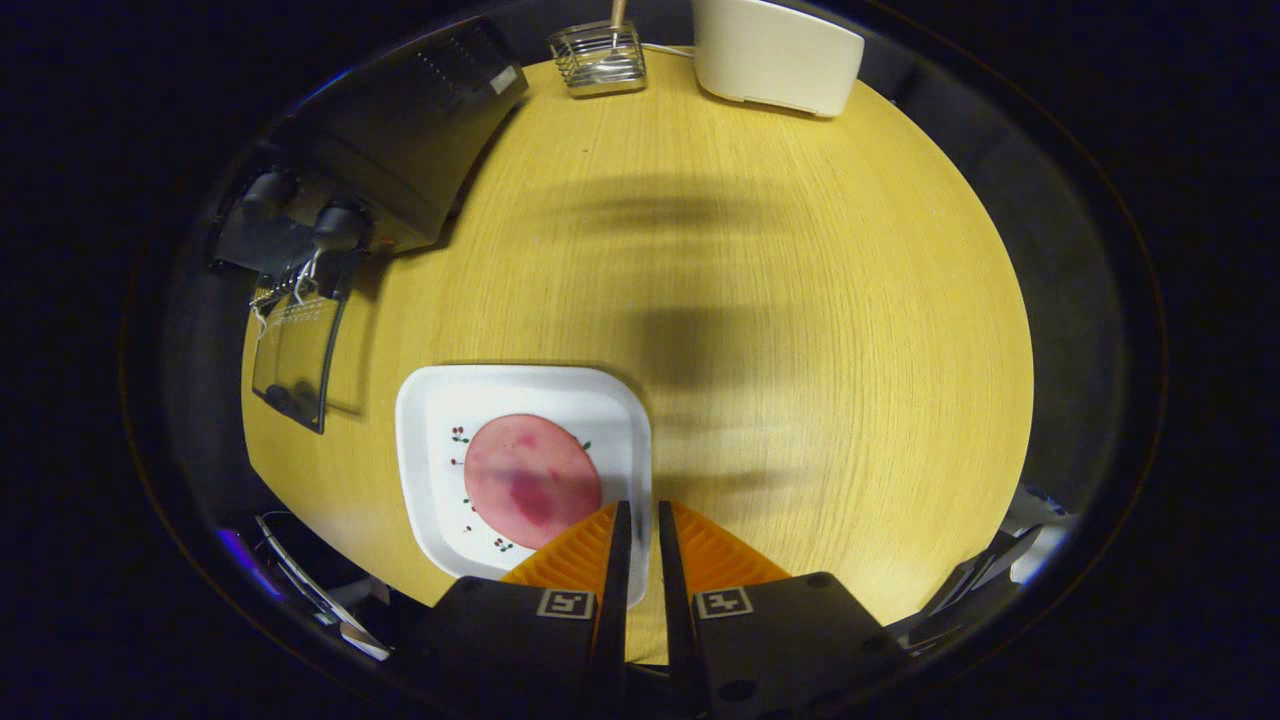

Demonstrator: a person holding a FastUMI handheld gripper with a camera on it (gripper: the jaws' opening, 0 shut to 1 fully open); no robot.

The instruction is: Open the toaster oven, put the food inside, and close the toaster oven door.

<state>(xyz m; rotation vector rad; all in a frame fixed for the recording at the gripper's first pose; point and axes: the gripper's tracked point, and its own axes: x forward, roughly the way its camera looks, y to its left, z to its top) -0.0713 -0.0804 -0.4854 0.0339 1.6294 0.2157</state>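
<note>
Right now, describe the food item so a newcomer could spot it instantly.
Start at the round wooden table; near its edge, just ahead of the gripper whose fingers are nearly shut on nothing, sits a white square plate. On it lies the food, a flat round pink slice with darker red blotches. Nothing else on the table is pink.

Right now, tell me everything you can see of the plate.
The plate is white, square with rounded corners and a raised rim, glossy like ceramic or plastic, with small red-and-green sprigs printed on it. It lies flat on the wooden table, near the edge closest to the gripper. A round pink slice of meat rests in its middle. The gripper's nearly closed fingers hang over its near corner, holding nothing. The toaster oven's open glass door lies beside it, apart.
</note>
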